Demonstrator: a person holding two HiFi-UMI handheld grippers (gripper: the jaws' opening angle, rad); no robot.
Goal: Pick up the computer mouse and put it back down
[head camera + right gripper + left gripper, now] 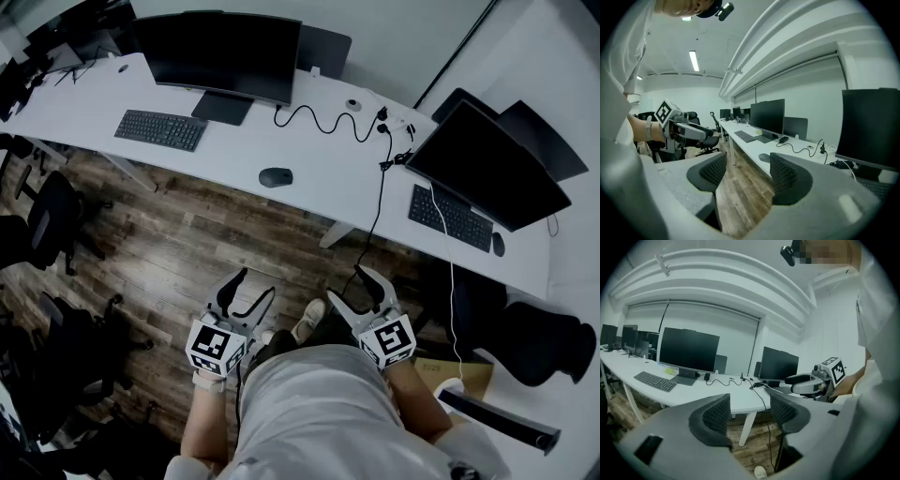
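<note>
Jaws of the left gripper (255,283), at 7 o'clock, stand apart and empty. The computer mouse (276,177) lies on the white desk (328,173), at 12 o'clock from it, well apart. The right gripper (348,284), at 5 o'clock, also gapes empty.

White desk (234,155), monitor (220,52), keyboard (160,129), wooden floor (197,253), office chair (47,217)
</note>
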